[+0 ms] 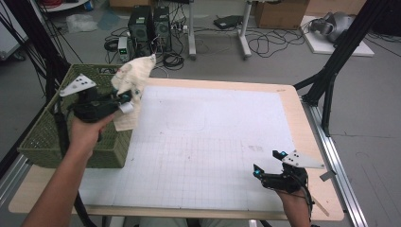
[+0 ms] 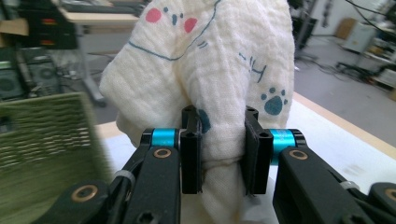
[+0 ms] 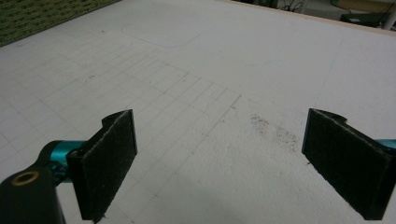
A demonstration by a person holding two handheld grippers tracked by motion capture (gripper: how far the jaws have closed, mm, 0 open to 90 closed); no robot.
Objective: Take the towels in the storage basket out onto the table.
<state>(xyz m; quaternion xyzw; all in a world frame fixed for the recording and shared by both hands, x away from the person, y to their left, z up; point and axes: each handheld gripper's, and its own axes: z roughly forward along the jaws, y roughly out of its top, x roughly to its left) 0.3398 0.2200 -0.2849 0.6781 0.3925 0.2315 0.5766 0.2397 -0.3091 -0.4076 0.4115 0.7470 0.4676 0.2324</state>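
A cream cloth (image 1: 131, 80) with blue drawings and paw prints hangs bunched in the air over the table's left edge, beside the green basket (image 1: 45, 137). My left gripper (image 1: 124, 100) is shut on it; in the left gripper view the cloth (image 2: 215, 65) is pinched between both black pads (image 2: 191, 149). My right gripper (image 1: 268, 162) rests near the table's front right corner, held by a hand. Its jaws stand wide open over the white grid mat (image 3: 196, 70) with nothing between the pads (image 3: 109, 163).
The green woven basket stands at the table's left edge, partly off the mat. A white grid mat (image 1: 213, 137) covers most of the wooden table (image 1: 302, 109). Computer towers (image 1: 149, 28), cables and black frame legs (image 1: 331, 71) stand on the floor beyond.
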